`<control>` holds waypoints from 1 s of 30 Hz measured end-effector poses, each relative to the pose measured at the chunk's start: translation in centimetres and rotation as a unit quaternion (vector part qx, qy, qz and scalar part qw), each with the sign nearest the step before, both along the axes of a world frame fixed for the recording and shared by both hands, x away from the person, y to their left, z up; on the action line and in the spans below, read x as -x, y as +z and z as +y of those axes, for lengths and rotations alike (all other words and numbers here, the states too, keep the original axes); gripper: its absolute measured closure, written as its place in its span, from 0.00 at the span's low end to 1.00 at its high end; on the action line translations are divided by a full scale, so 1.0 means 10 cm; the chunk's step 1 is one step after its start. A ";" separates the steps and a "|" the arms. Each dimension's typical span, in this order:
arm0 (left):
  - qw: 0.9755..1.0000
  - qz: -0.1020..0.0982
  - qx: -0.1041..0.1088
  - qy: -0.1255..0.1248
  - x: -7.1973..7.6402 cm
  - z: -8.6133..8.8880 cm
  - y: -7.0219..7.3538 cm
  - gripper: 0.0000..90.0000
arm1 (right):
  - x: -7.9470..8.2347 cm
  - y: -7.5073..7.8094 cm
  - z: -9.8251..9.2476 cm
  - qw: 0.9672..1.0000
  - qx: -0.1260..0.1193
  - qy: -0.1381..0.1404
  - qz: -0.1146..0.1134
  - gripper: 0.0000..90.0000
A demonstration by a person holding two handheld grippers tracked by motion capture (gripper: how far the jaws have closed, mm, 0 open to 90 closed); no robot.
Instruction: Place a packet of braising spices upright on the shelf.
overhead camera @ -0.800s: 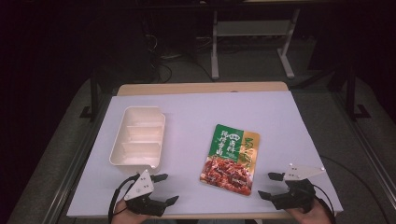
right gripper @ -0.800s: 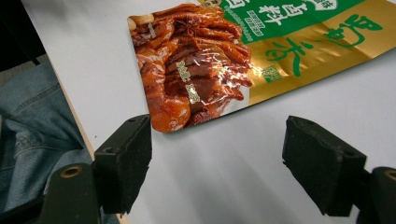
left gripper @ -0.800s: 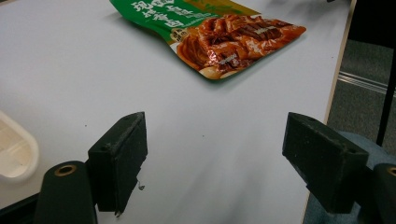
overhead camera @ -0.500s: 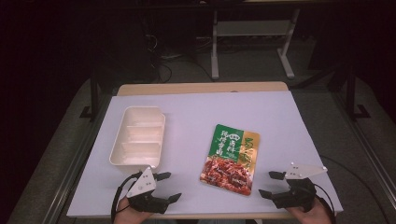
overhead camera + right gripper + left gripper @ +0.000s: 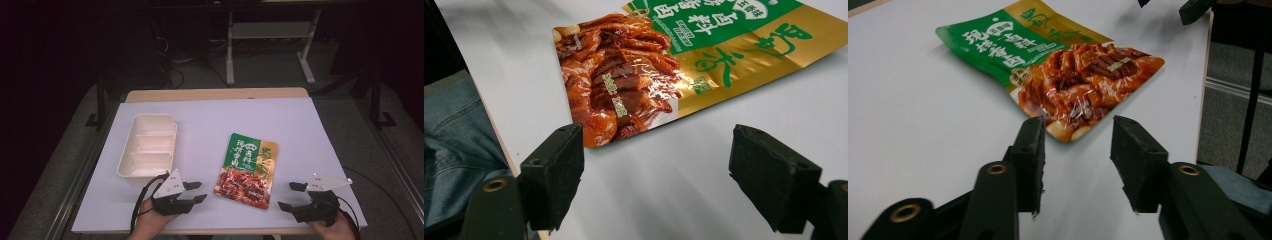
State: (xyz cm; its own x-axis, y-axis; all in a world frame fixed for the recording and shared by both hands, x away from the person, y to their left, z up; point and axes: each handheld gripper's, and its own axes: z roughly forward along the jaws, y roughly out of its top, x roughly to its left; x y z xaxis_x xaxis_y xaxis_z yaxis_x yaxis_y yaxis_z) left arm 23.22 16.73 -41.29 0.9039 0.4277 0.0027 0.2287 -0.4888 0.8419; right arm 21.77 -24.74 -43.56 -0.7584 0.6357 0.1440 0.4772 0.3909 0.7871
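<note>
Lying flat on the bench, the food pouch sits between left tool and right tool, both wide, empty. Glossy film: likely light, limp, slippery. Best pinched at flat edge seam.

White-covered table carrying two things

A white divided tray is lying at the left; a green-and-gold food pouch is lying flat beside it, apart.

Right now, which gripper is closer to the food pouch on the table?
Left. The left gripper sits just beside the food pouch's near left corner, open and pointed at it. The right gripper is also open, a little farther off its right side.
</note>
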 end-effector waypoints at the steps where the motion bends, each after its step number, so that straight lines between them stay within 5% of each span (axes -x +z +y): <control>1: 1.000 -0.001 -0.003 -0.004 -0.02 -0.04 0.00 0.67 | 0.00 0.00 0.00 1.000 0.000 0.000 0.000 0.24; 9: 0.999 0.014 -0.021 -0.031 -0.19 -0.38 -0.02 0.86 | 0.00 0.01 0.02 1.000 0.006 0.000 -0.004 0.23; 14: 0.998 0.026 -0.052 -0.040 -0.31 -0.58 -0.06 0.99 | -0.03 0.01 0.03 1.000 0.015 -0.015 0.001 0.23; 21: 0.994 0.036 -0.092 -0.042 -0.44 -0.82 -0.11 1.00 | -0.06 0.01 0.03 1.000 0.017 -0.018 0.000 0.23; 25: 0.990 0.056 -0.119 -0.049 -0.53 -0.88 -0.19 1.00 | -0.06 0.02 0.03 1.000 0.020 -0.022 -0.007 0.23; 30: 0.987 0.072 -0.132 -0.048 -0.55 -0.91 -0.25 1.00 | -0.07 0.03 0.01 0.999 0.022 -0.034 -0.003 0.23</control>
State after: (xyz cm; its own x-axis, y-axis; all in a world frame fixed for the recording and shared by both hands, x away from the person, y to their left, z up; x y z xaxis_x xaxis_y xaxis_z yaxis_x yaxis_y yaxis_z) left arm 28.74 7.64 -43.83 0.9397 0.3408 -0.0299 0.2787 -0.7118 0.6447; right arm 22.52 -24.64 -43.29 -0.7145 0.6909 0.1105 0.4995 0.3931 0.7720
